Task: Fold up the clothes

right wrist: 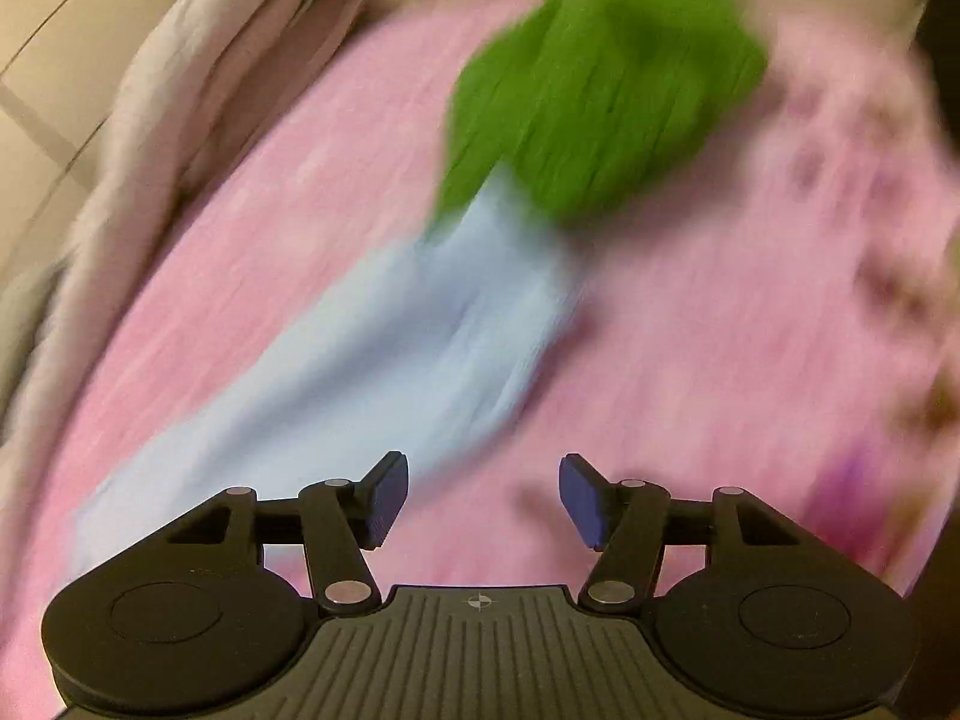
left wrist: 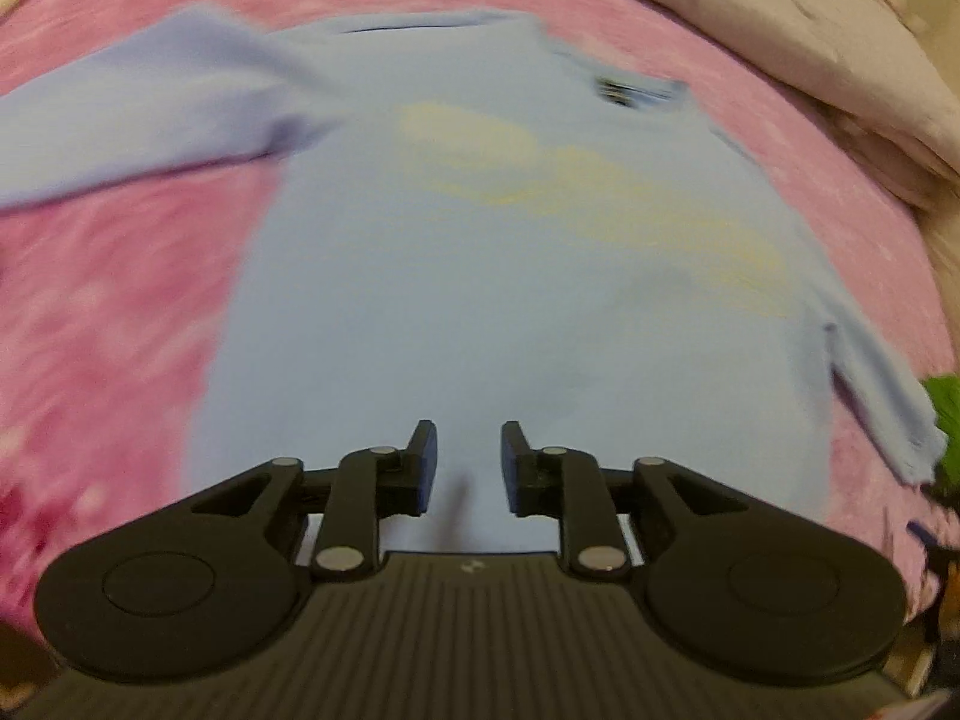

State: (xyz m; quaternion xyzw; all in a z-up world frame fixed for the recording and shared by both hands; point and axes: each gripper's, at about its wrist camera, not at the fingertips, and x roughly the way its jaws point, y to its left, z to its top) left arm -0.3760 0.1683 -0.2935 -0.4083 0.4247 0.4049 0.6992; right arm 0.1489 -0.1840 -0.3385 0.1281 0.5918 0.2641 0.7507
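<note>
A light blue long-sleeved top (left wrist: 480, 252) with a pale yellow print lies flat on a pink bedspread (left wrist: 120, 312), sleeves spread to both sides. My left gripper (left wrist: 468, 468) is open and empty, hovering above the top's lower hem. In the right wrist view one blue sleeve (right wrist: 384, 354) runs diagonally across the pink bedspread (right wrist: 720, 330), its cuff next to a green garment (right wrist: 600, 78). My right gripper (right wrist: 483, 498) is open and empty, above the bedspread just right of the sleeve. Both views are motion-blurred.
A beige-grey blanket (left wrist: 810, 30) is bunched along the far right edge of the bed, also at the left of the right wrist view (right wrist: 150, 138). The green garment's edge shows at the right of the left wrist view (left wrist: 948, 414).
</note>
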